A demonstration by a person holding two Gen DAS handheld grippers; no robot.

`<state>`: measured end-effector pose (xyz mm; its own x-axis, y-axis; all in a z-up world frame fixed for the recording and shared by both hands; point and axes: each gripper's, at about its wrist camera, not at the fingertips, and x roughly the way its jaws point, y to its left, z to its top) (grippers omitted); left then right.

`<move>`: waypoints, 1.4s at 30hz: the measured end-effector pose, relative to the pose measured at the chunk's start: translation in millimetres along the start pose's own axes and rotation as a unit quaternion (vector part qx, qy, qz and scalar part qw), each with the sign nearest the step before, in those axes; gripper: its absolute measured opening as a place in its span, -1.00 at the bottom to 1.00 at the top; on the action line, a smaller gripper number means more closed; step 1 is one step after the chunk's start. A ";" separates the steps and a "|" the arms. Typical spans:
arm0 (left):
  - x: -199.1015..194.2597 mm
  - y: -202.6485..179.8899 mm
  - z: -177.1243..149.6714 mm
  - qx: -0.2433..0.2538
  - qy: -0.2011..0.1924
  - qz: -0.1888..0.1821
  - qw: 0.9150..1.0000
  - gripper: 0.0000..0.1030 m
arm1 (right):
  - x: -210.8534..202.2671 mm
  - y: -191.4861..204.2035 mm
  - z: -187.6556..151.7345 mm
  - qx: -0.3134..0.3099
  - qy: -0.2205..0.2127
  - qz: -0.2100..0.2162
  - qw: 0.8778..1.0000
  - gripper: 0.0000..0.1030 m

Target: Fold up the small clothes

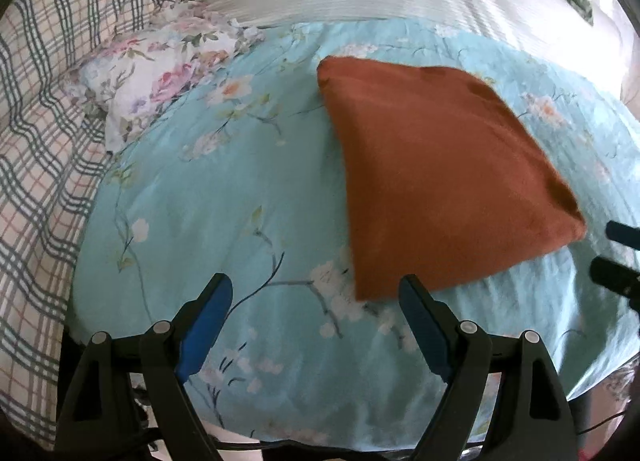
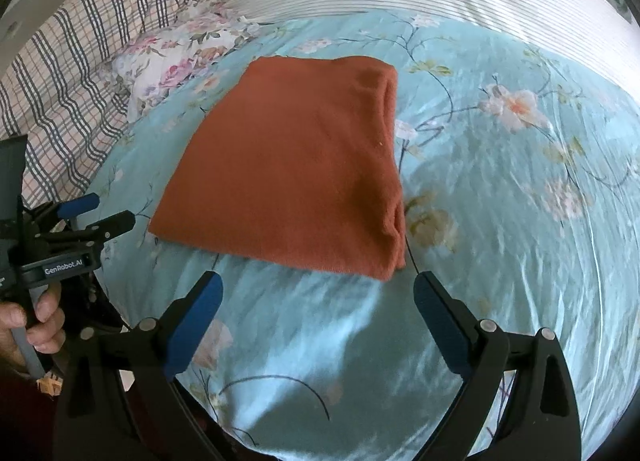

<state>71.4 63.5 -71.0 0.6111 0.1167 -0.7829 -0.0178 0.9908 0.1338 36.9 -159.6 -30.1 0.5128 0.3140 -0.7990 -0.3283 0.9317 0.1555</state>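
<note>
Folded flat, rust-orange garment (image 2: pixel 288 165), layered edges

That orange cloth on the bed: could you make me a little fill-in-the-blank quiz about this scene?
1. The cloth lies ____ into a neat stack.
2. It rests on a light blue bedspread printed with ____.
3. The left gripper and the right gripper both hold ____.
4. The fingers' pads are coloured ____.

Missing words: folded; flowers; nothing; blue

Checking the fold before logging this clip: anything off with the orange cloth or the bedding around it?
Nothing stands out. The rust-orange knit cloth lies folded into a flat, neat-edged packet on the light-blue floral bedspread, its layered edge on the right side. Left gripper and right gripper are both open and clear of it.
</note>
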 end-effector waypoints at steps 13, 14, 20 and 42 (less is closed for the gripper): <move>-11.7 -4.5 18.8 0.006 -0.003 -0.022 1.000 0.71 | -4.3 -0.3 18.7 0.002 -0.001 0.007 1.000 0.91; -11.7 -4.3 18.6 0.005 -0.003 -0.022 1.000 0.71 | -3.3 -0.5 18.8 0.004 0.000 0.008 1.000 0.91; -8.7 -5.7 16.6 0.009 0.006 -0.024 1.000 0.72 | 1.0 -1.1 16.0 0.011 0.009 0.010 1.000 0.92; 53.4 0.9 63.2 -0.003 0.033 -0.055 0.998 0.72 | 46.8 -54.9 91.2 0.063 -0.025 0.044 0.997 0.90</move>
<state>154.1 66.3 -74.4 0.5569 0.0121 -0.8305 0.0410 0.9983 0.0420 151.3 -179.5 -23.1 0.5269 0.4004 -0.7497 -0.2722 0.9151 0.2975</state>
